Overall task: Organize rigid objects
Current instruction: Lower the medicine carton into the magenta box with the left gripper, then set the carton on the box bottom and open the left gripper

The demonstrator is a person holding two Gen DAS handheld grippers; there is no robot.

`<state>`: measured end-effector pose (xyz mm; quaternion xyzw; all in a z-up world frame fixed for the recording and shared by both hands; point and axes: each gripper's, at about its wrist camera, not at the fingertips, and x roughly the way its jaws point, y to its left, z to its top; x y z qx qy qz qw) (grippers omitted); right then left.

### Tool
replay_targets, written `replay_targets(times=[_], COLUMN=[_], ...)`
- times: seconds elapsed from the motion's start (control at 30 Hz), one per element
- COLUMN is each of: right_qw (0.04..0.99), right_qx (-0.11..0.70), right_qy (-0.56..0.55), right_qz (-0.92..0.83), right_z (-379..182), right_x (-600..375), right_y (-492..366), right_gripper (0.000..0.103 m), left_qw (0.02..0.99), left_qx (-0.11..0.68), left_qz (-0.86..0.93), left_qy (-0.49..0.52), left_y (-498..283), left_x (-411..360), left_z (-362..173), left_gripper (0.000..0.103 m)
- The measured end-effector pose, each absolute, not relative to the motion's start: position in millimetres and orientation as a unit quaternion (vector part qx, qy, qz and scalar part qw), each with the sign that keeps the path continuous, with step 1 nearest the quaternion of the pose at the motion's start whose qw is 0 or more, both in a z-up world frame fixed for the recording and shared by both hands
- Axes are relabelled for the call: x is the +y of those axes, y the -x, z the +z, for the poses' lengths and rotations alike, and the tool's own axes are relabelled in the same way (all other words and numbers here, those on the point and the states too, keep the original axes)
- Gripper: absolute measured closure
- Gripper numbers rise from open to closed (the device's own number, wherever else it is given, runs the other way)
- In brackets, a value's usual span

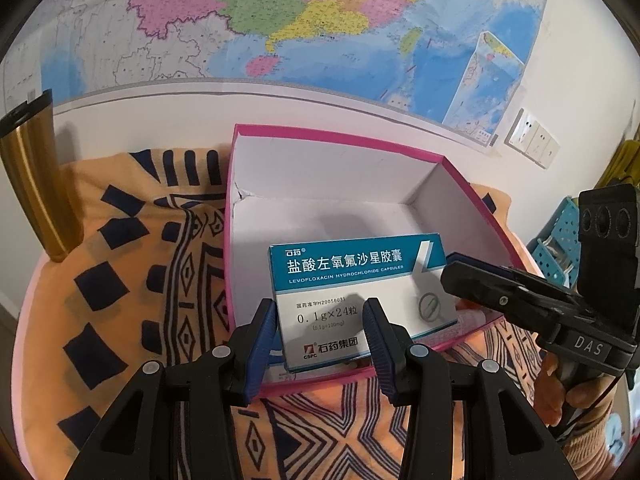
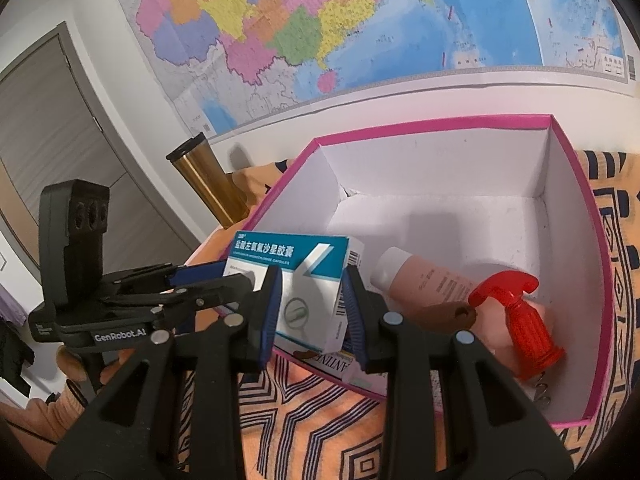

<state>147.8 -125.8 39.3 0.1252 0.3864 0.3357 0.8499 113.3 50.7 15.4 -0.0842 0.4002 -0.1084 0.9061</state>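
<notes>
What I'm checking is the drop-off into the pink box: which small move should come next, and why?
Probably ease the medicine box straight down onto the bare white floor of the pink box. The left tongs and right tongs both pinch it, tilted above the near wall, and the tube and red corkscrew leave room beside them.

Far half of the pink box floor is left bare; entry from above is unblocked. Near half is crowded by the medicine carton, pink tube and red corkscrew. Left approach is narrowed by the gold tumbler.
</notes>
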Motion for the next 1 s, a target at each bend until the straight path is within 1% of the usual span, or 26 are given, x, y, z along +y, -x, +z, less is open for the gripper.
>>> replay_targets(times=[1.0], right_qw=[0.841], right_qx=[0.410], right_qy=[-0.133], right_qz=[0.328], right_z=[23.7], right_x=[-124.2], right_y=[-156.3], right_gripper=[0.069], left_qw=[0.908], left_qx=[0.406], left_qz=[-0.094], left_qy=[0.052], left_y=[-119.7], left_x=[41.7], left_z=[10.1], left_gripper=[0.059])
